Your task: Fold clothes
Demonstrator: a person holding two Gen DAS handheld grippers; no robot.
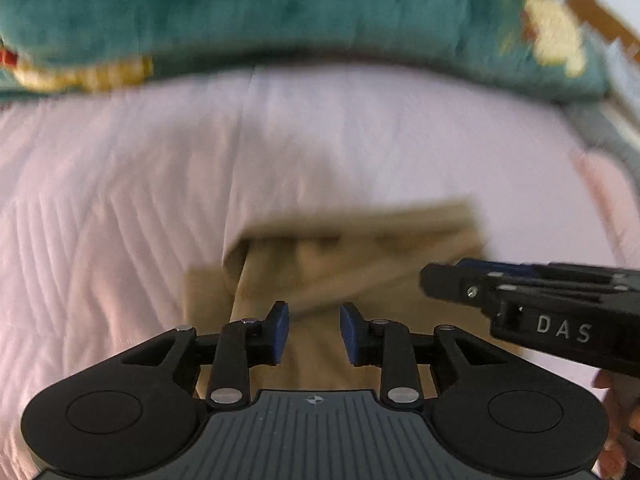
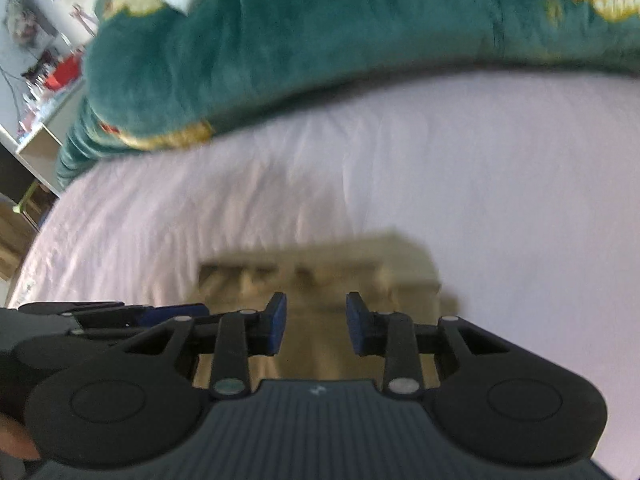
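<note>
Both hand-held grippers apparently empty, ajar.

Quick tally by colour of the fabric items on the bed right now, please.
Tan: 1, the folded garment
Pale pink: 1, the bedsheet
Teal: 1, the plush blanket with gold patterning
Total: 3

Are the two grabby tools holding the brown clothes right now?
No, neither holds anything. The left tool and right tool both hang open above the tan garment on the pink bedsheet.
</note>
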